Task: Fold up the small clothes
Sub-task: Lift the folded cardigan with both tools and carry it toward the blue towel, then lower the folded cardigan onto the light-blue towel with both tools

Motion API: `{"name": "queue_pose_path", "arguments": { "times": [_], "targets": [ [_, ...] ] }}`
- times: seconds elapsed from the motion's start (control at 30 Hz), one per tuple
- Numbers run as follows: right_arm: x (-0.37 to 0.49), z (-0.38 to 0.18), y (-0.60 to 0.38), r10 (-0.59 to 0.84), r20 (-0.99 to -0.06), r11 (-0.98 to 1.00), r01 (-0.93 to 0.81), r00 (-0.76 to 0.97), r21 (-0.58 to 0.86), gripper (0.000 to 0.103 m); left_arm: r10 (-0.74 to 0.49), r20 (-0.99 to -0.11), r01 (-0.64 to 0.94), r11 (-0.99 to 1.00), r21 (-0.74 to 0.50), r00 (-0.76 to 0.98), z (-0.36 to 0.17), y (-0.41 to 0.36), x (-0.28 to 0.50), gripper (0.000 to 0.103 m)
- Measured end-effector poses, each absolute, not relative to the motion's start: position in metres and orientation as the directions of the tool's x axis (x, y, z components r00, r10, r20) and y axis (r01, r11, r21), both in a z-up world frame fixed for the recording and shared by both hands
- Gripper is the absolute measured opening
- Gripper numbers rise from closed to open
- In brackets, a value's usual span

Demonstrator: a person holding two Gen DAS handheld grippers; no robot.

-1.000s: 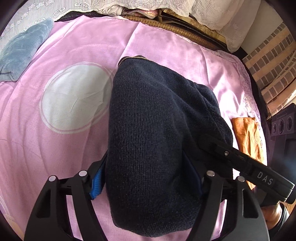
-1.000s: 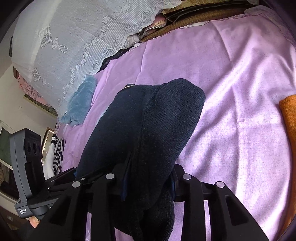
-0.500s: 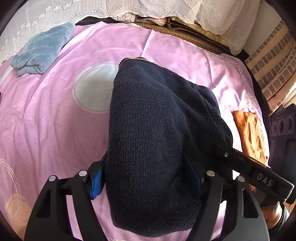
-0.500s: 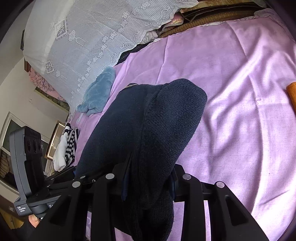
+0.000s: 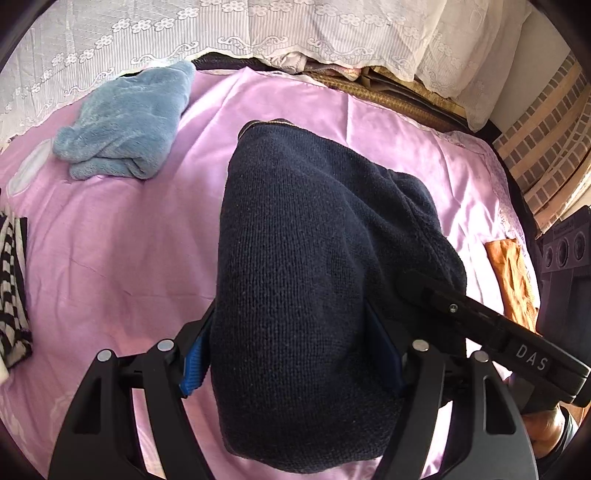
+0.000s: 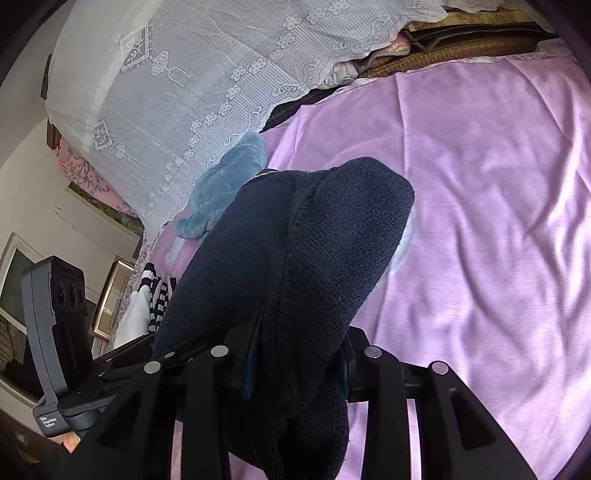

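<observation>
A pink satin sheet (image 5: pixel 110 258) covers a bed and fills most of both wrist views, with a white lace cover (image 5: pixel 258 33) draped along its far edge and a brick-patterned wall (image 5: pixel 546 147) at two o'clock in the left view.

Nearest the left camera, the left gripper (image 5: pixel 295 354) has its two fingers spread fairly wide and pressed against the sides of a thick fold of a dark navy knitted sweater (image 5: pixel 314 277); a blue pad (image 5: pixel 194 363) shows at the left finger where it meets the knit. The sweater bulges up between the fingers and runs away toward twelve o'clock, lifted clear of the sheet. At four o'clock the right gripper's black body enters the left view, lettered "DAS".

In the right view the right gripper (image 6: pixel 295 369) has its fingers much closer together, clamped on a narrower bunch of the same sweater (image 6: pixel 303 266), which hangs below them at six o'clock and rises toward twelve.

Farther out in the left view, a striped black-and-white garment (image 5: pixel 13 295) lies at nine o'clock, an orange cloth (image 5: pixel 511 273) at three o'clock, and a light blue fleece garment (image 5: pixel 125 129) sits crumpled at eleven o'clock, near the lace.
</observation>
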State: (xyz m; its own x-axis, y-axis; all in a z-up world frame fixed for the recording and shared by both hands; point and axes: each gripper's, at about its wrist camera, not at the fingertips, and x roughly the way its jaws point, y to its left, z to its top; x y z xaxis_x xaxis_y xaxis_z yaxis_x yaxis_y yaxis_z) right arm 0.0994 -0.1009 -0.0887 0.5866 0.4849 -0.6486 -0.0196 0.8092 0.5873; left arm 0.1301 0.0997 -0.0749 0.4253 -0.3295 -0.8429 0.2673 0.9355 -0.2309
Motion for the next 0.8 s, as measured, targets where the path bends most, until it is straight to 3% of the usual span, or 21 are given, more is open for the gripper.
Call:
{"name": "queue_pose_path", "arguments": {
  "times": [0.33, 0.8],
  "targets": [
    [0.190, -0.050, 0.009, 0.506, -0.625, 0.822, -0.114, 0.595, 0.557, 0.034, -0.318, -0.802, 0.216, 0.947, -0.239, 0.506, -0.049, 0.218, 0.212, 0.071],
    [0.350, -0.020, 0.100, 0.580, -0.589, 0.790, -0.213, 0.562, 0.575, 0.034, -0.227, -0.769, 0.117, 0.973, -0.197, 0.597, -0.038, 0.305, 0.355, 0.071]
  ]
}}
